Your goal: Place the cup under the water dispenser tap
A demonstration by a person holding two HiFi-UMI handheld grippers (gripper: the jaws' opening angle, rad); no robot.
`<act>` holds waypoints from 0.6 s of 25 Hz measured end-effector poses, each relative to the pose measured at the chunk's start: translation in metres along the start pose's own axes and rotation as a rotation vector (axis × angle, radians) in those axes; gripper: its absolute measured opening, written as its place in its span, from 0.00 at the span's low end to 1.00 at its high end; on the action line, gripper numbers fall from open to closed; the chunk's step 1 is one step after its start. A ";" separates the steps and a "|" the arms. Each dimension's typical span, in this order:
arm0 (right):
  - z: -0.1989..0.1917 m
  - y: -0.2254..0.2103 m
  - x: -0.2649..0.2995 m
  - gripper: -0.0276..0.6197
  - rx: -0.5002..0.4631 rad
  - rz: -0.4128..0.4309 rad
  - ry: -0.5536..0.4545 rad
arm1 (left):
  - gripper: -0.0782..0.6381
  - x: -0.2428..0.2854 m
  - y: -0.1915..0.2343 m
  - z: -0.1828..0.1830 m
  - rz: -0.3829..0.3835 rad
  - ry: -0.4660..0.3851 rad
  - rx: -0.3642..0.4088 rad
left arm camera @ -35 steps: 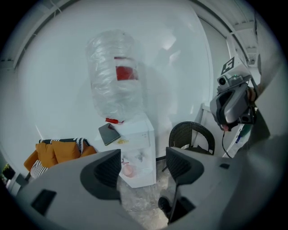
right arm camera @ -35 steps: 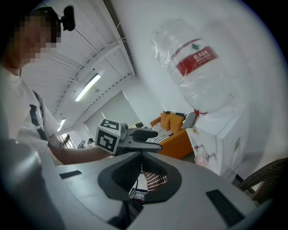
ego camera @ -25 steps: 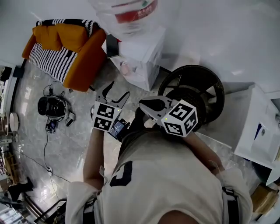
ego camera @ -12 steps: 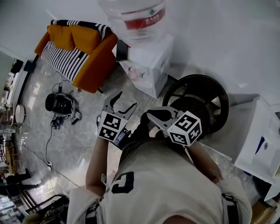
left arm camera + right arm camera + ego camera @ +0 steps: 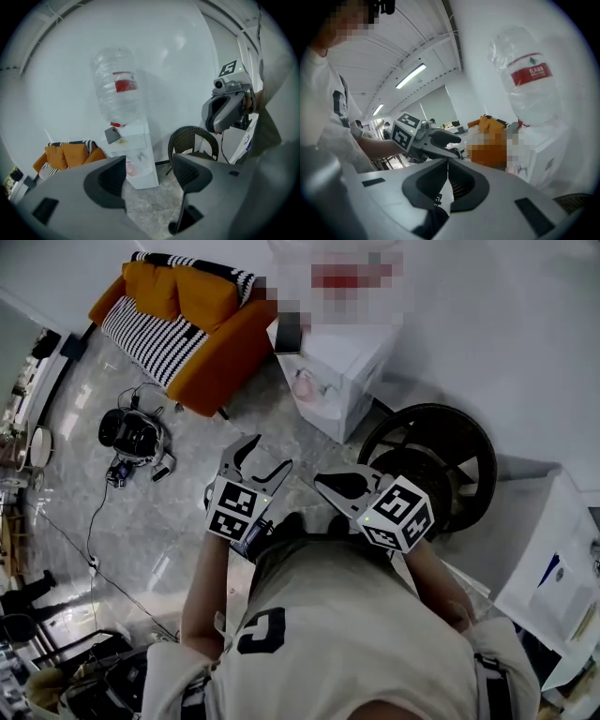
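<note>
A white water dispenser point(image 5: 349, 367) stands by the wall with a big clear bottle point(image 5: 117, 89) on top. A pink cup point(image 5: 306, 386) sits in its front recess; the left gripper view shows the cup point(image 5: 130, 168) there too. My left gripper point(image 5: 258, 457) is open and empty, held above the floor well short of the dispenser. My right gripper point(image 5: 328, 486) is beside it on the right, its jaws shut together with nothing between them. In the right gripper view the left gripper point(image 5: 440, 140) shows off to the left.
A black wicker chair point(image 5: 431, 456) stands right of the dispenser. An orange and striped sofa point(image 5: 187, 324) is to its left. A dark device with cables point(image 5: 131, 437) lies on the floor. A white cabinet point(image 5: 553, 568) is at the right. A dark flat object point(image 5: 288, 332) lies on the dispenser.
The head view has swung, so the dispenser and sofa sit further right and higher. Both grippers hold nearly the same pose, left open and right shut.
</note>
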State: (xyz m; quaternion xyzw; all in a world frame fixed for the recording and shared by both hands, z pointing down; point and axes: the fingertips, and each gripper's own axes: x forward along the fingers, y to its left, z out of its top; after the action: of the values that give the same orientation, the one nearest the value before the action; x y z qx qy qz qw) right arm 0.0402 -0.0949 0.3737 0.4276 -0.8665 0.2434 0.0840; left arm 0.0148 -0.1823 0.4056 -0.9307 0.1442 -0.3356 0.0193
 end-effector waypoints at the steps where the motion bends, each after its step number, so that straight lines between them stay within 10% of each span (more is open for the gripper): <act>1: 0.002 0.001 0.004 0.09 0.006 0.001 -0.002 | 0.61 -0.003 0.003 -0.001 0.000 -0.007 -0.007; 15: 0.032 0.043 0.068 0.09 0.080 -0.029 -0.038 | 0.61 -0.055 0.044 -0.027 -0.092 -0.099 0.029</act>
State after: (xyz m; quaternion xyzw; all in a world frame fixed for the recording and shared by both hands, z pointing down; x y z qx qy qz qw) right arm -0.0335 -0.1356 0.3547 0.4476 -0.8513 0.2684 0.0540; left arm -0.0533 -0.2073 0.3867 -0.9515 0.0952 -0.2916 0.0243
